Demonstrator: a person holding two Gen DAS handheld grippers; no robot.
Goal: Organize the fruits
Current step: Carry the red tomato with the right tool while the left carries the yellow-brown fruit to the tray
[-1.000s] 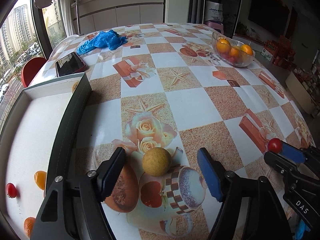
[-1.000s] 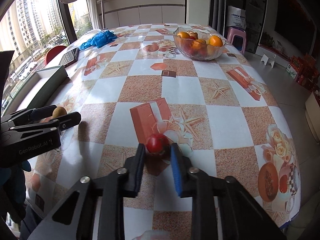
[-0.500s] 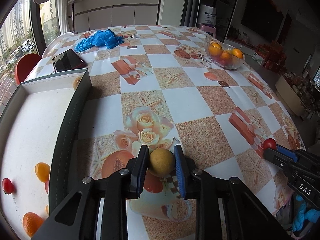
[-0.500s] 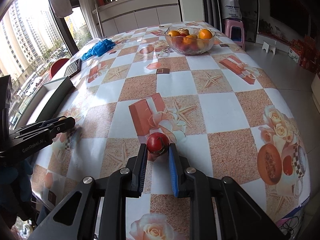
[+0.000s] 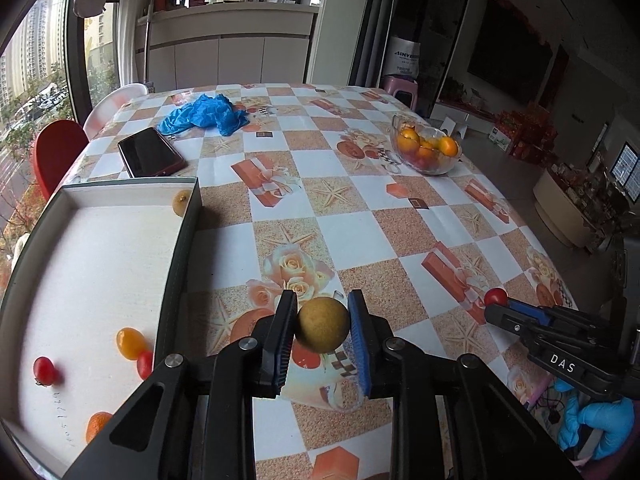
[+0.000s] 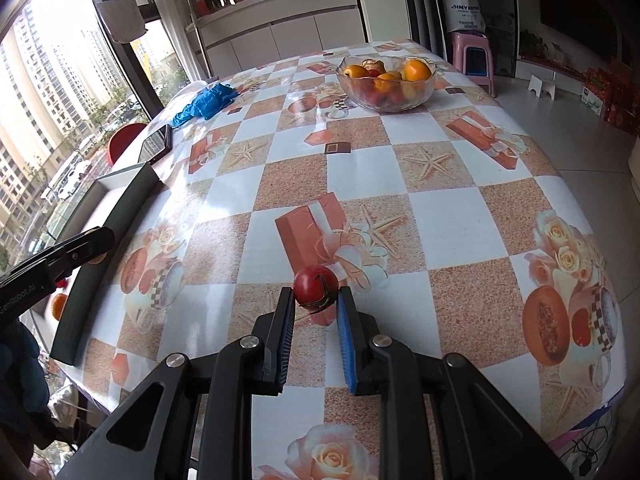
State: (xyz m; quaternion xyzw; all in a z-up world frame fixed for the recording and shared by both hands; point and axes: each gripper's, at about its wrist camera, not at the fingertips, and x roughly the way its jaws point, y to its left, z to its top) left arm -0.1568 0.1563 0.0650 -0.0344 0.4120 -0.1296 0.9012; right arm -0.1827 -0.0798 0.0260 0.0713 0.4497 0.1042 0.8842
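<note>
My left gripper (image 5: 322, 312) is shut on a round tan-yellow fruit (image 5: 322, 324) and holds it above the tablecloth, just right of the white tray (image 5: 100, 264). The tray holds several small fruits, among them a yellow tomato (image 5: 130, 343), a red one (image 5: 43, 371) and a tan fruit (image 5: 181, 202) in its far corner. My right gripper (image 6: 317, 300) is shut on a red cherry tomato (image 6: 315, 285), lifted over the table's near right part; it also shows in the left wrist view (image 5: 496, 300). The left gripper shows at the left edge of the right wrist view (image 6: 100, 240).
A glass bowl (image 5: 426, 148) of oranges and red fruit stands at the far right; it shows in the right wrist view (image 6: 386, 76) too. A black phone (image 5: 150, 157) and a blue glove (image 5: 204, 114) lie beyond the tray. Red chair (image 5: 56, 152) at left.
My left gripper closed on the tan fruit and lifted it off the table. My right gripper kept its hold on the red tomato and rose with it.
</note>
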